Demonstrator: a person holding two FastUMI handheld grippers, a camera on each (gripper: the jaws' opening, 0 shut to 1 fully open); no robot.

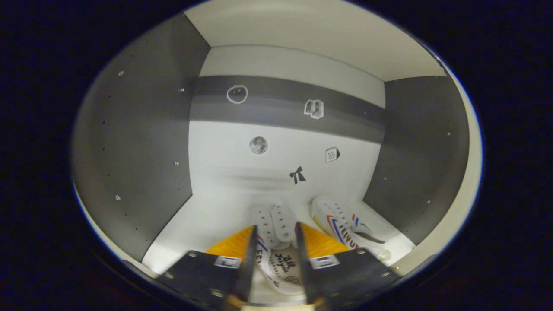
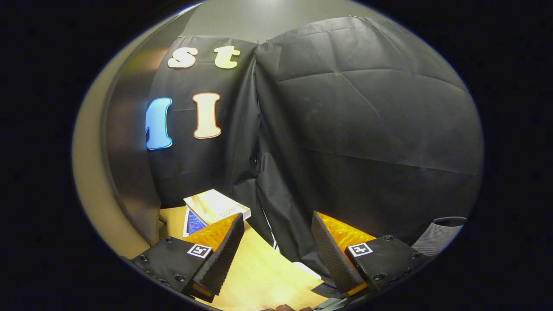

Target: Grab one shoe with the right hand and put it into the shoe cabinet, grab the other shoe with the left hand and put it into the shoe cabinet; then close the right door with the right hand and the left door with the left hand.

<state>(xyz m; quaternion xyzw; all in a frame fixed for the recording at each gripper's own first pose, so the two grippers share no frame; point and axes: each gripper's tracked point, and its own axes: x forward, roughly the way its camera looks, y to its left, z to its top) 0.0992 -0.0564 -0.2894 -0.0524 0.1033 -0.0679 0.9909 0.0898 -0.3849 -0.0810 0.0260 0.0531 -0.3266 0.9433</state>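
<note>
In the left gripper view I look into the shoe cabinet [image 1: 207, 216], which has a white floor and back and grey side walls. A white shoe [image 1: 276, 259] with striped sides lies between the fingers of my left gripper [image 1: 275, 226], toe pointing inward, low over the cabinet floor; both fingers press its sides. The other white shoe [image 1: 345, 226] rests on the floor by the right wall. In the right gripper view my right gripper [image 2: 277, 216] stands open with nothing between its fingers, above a wooden table [image 2: 259, 272] and facing the black cloth wall.
Small stickers dot the cabinet's back panel [image 1: 281, 142]. A grey panel [image 2: 125, 151], perhaps a cabinet door, stands at the left of the right gripper view. A white box [image 2: 216, 205] lies on the table near it, and a grey ribbed object [image 2: 436, 235] sits at far right.
</note>
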